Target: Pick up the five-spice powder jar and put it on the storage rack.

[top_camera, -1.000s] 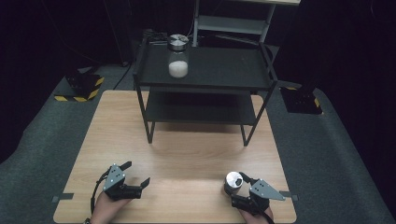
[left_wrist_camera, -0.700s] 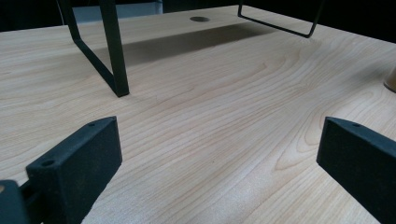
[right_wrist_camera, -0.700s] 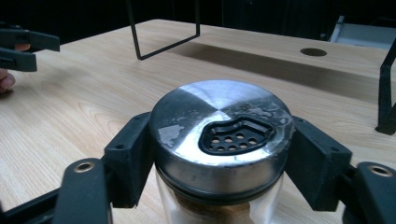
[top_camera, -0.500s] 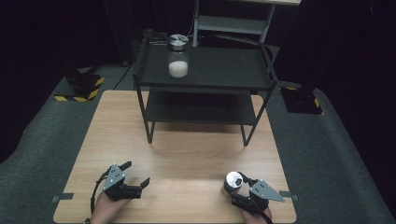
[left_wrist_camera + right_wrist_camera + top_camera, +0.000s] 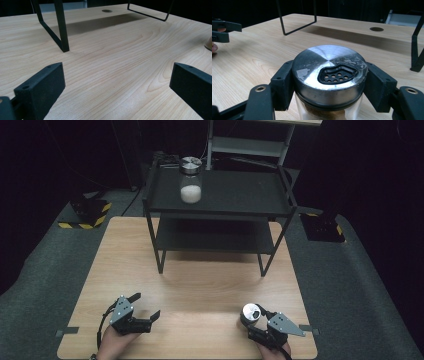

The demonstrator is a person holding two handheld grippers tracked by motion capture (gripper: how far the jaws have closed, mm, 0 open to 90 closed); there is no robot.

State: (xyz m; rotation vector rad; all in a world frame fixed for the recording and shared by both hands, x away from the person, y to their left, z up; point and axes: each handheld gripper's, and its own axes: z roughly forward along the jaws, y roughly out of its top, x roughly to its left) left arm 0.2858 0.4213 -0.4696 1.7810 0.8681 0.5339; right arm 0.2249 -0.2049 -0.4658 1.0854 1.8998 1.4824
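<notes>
Shaker jar [image 5: 328, 75], clear glass with a scuffed steel lid and black perforated pour opening, is standing upright on the table [image 5: 200, 290], the right hand-held gripper [image 5: 252, 319] having just been closing, now clenching its lid.

1. Shaker [image 5: 329, 75]: brushed silver lid with a black perforated inset, clear glass.
2. Table [image 5: 200, 285]: pale wood grain.
3. Shelf [image 5: 220, 195], upper centre: black.
4. Jar [image 5: 190, 180] on it: silver lid, white contents.
5. Blocks [image 5: 85, 215], upper left: yellow-black stripes.
</notes>
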